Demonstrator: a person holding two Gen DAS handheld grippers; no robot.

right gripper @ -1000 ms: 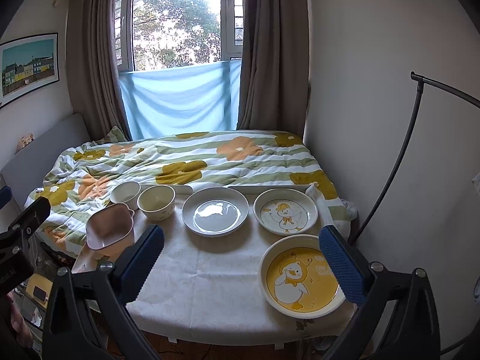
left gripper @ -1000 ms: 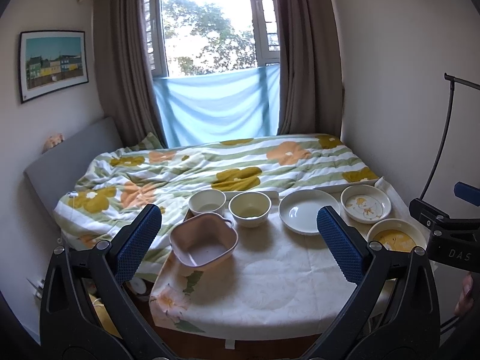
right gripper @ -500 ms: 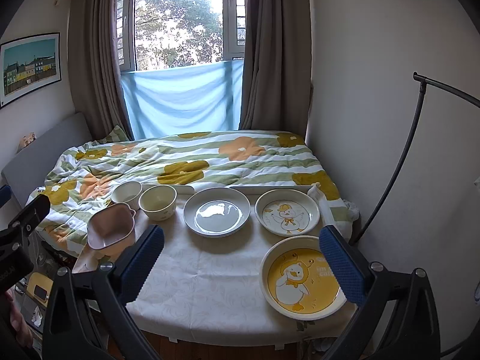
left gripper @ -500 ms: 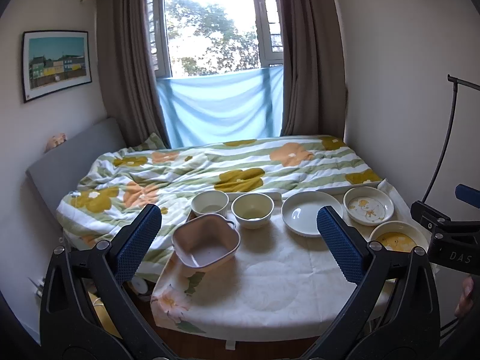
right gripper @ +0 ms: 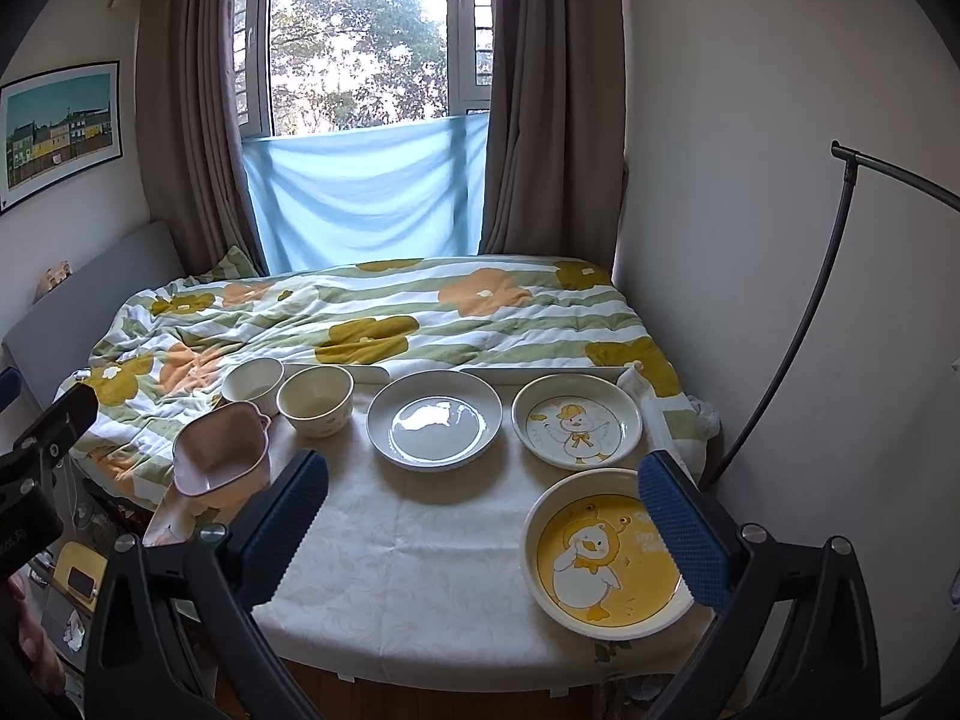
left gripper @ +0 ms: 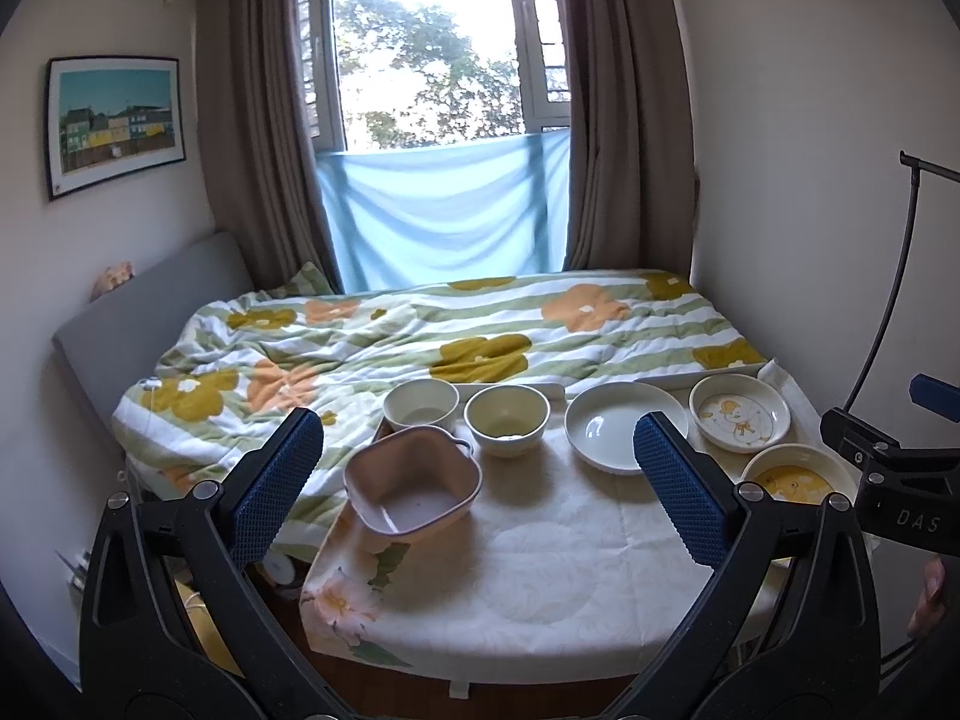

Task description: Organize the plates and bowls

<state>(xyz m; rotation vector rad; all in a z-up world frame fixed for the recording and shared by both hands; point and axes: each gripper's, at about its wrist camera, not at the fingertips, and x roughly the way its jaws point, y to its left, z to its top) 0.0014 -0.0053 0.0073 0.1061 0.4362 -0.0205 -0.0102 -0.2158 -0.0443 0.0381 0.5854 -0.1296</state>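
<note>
Six empty dishes on the cloth-covered surface.
We hold both tongs, left and right, spread wide and empty: pink bowl, two cream bowls, white plate, two duck plates, each holding nothing.

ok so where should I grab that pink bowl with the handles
Take the pink bowl by its rim wall with the left gripper, which is open and nearest, one finger inside, one outside. It sits upright and empty at the table's left edge, clear of the other bowls, so coming from the near side looks safest.
</note>
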